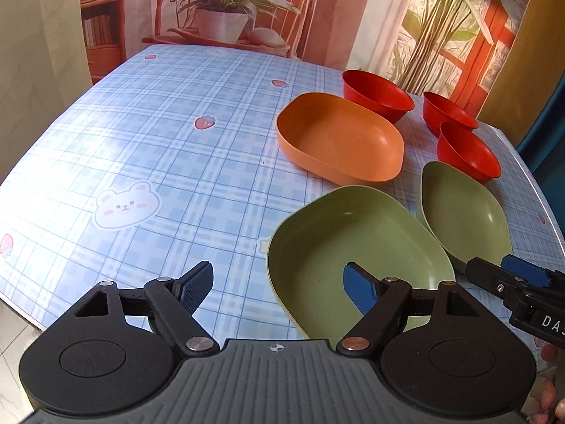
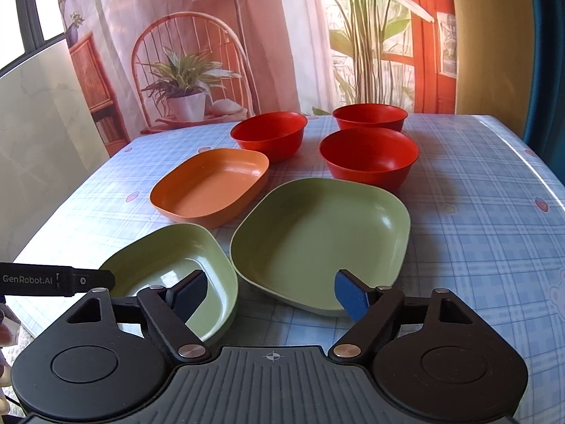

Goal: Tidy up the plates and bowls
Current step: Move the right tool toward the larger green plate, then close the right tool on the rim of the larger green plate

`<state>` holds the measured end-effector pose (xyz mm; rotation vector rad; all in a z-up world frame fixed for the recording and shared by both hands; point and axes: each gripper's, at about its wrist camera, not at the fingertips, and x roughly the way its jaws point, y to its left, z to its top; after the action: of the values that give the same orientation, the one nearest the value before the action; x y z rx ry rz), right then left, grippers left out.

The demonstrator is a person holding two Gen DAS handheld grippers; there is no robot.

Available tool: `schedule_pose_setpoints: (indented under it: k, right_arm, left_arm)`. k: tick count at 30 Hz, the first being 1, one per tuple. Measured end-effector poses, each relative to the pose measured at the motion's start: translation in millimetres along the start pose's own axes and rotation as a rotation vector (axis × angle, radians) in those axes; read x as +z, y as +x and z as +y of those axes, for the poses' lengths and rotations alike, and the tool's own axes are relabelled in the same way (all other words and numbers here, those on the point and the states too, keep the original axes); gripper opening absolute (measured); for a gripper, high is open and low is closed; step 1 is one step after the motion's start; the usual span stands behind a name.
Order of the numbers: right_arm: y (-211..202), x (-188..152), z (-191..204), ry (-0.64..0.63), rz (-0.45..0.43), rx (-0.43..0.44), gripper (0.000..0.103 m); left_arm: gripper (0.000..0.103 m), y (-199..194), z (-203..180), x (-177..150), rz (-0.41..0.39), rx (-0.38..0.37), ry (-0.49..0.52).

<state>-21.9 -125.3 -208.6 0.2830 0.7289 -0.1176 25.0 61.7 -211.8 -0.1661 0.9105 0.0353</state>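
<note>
Two green square plates lie at the near table edge. The smaller green plate (image 1: 353, 247) (image 2: 169, 265) sits under my open left gripper (image 1: 279, 291), its rim between the fingers. The larger green plate (image 2: 321, 233) (image 1: 466, 212) lies in front of my open right gripper (image 2: 272, 291), which also shows in the left wrist view (image 1: 512, 279). An orange plate (image 1: 339, 137) (image 2: 212, 185) lies behind them. Three red bowls (image 1: 376, 95) (image 1: 448, 111) (image 1: 468, 152) stand apart at the back; they also show in the right wrist view (image 2: 270, 134) (image 2: 369, 116) (image 2: 369, 157).
The table (image 1: 159, 141) wears a blue checked cloth with bunny and strawberry prints. A printed backdrop (image 2: 247, 35) hangs behind its far edge. The table's right edge (image 2: 540, 176) curves close to the bowls.
</note>
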Motion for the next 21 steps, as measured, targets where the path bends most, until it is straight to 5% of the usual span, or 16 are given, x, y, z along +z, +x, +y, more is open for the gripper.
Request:
schedule_pose_setpoints:
  k: [12, 21]
  right_arm:
    - [0.7, -2.8, 2.8, -0.008, 0.018, 0.04, 0.042]
    - [8.5, -7.5, 7.4, -0.008, 0.061, 0.096, 0.028]
  left_arm:
    - [0.037, 7.1, 0.6, -3.1, 0.049, -0.012, -0.001]
    - [0.029, 12.0, -2.2, -6.6, 0.071, -0.053, 0.001]
